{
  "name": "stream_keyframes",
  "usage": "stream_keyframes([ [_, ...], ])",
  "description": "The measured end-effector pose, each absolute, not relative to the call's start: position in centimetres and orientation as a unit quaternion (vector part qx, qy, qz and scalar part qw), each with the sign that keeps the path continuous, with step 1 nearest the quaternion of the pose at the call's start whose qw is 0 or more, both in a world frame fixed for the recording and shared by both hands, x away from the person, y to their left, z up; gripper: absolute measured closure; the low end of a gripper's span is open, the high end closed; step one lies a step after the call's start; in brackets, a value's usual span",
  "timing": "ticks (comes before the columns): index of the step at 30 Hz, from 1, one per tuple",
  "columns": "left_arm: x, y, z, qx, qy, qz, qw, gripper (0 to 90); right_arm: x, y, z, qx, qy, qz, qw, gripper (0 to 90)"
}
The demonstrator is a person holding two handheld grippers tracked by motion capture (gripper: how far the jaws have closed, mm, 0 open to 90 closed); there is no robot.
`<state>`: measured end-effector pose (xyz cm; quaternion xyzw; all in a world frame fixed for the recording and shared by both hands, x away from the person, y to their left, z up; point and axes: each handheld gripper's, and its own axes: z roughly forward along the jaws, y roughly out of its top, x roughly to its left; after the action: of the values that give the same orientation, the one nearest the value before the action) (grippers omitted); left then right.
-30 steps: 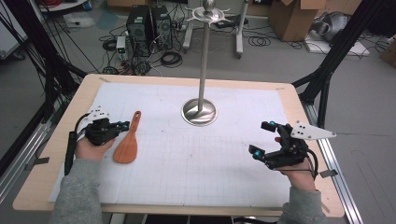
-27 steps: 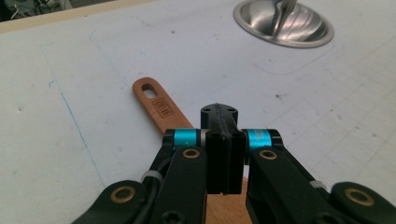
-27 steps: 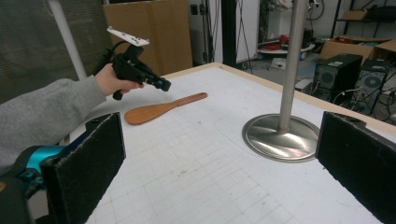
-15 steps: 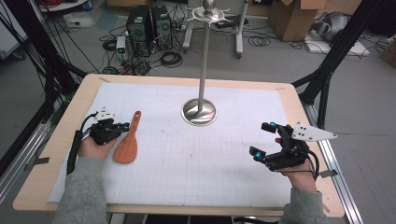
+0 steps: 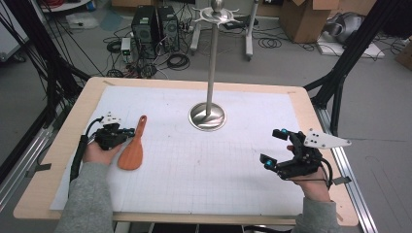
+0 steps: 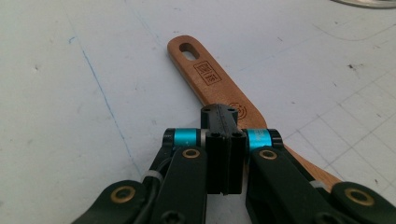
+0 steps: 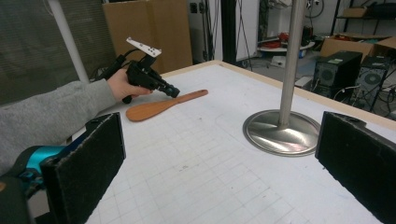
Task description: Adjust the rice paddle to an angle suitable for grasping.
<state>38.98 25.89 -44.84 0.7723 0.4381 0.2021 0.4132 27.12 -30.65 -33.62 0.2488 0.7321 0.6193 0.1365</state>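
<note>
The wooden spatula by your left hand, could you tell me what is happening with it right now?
A person holds a gripper in each hand at the table. The left gripper is shut and poised over the handle of the wooden spatula, which lies flat on the white gridded mat; whether it touches the wood is unclear. The right gripper hangs open, apart from the spatula. A metal stand rises mid-table.
</note>
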Motion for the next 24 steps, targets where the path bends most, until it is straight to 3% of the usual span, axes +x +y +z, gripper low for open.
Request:
stream_keyframes([
  [24,39.2,24.7,-44.8,0.800,0.406,0.174,0.406,89.7,27.1,-30.5,-33.7,0.250,0.734,0.616,0.137,0.2],
])
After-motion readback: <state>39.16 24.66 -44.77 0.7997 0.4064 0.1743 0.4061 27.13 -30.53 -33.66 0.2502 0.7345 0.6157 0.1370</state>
